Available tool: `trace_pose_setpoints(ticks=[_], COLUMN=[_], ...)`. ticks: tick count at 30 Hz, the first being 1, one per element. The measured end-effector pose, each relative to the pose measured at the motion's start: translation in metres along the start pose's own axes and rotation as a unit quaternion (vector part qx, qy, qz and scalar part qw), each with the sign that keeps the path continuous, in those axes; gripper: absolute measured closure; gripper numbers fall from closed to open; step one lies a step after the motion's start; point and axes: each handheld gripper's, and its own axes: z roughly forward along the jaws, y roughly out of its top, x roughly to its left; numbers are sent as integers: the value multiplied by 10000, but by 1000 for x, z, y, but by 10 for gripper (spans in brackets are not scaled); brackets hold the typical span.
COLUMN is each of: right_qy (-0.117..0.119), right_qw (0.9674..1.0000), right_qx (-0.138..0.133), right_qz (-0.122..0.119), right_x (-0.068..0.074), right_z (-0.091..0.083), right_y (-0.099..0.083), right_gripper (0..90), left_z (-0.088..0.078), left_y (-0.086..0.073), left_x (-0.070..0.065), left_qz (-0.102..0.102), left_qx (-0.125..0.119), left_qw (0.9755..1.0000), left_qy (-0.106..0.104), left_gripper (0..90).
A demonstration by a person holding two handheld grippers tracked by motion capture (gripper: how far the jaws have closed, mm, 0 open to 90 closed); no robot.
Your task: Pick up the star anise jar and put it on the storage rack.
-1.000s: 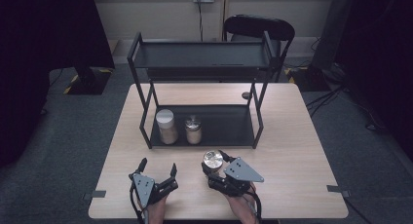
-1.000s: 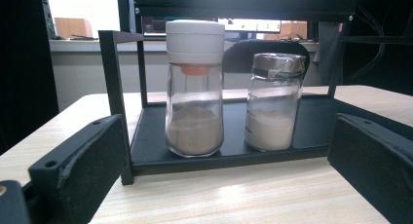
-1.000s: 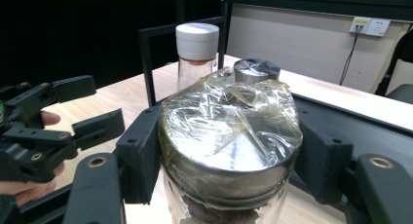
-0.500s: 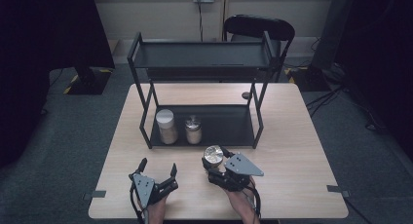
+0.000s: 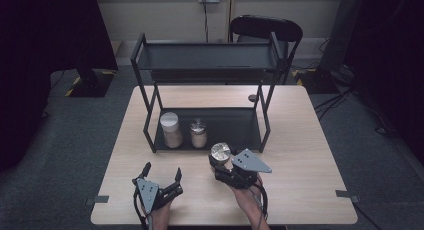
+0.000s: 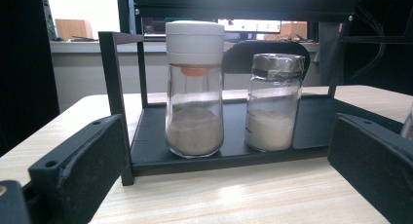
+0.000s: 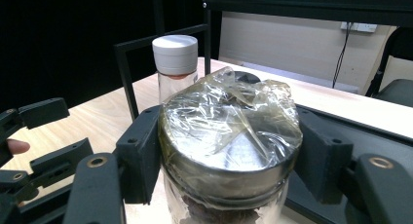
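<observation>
Since the earlier frame the right gripper [image 5: 219, 157] has edged slightly toward frame centre, jaws clamped on the foil-capped jar [image 5: 220, 152] just below the rack [image 5: 210, 140]. Left gripper [image 5: 161, 174], lower left, stands wide open, holding nothing.

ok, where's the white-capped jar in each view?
High view: white-capped jar at the left of the rack's lower shelf.
Left gripper view: centre-left, on that shelf, beside the foil-topped jar.
Right gripper view: upper centre-left, behind the held jar.
Shared landmark: the black rack.
</observation>
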Motion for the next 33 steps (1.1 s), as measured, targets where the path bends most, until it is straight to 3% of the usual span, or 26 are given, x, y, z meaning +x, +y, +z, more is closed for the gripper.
trace_pose_setpoints(ticks=[33], right_qy=[-324], right_qw=[9994], right_qx=[-6], right_qz=[99], right_x=[-10], right_z=[23], right_y=[11], right_gripper=[339], left_z=[0], left_y=[0], left_x=[0], left_qz=[1], left_qx=[2], left_qw=[10000], left_qy=[-7], left_gripper=[3])
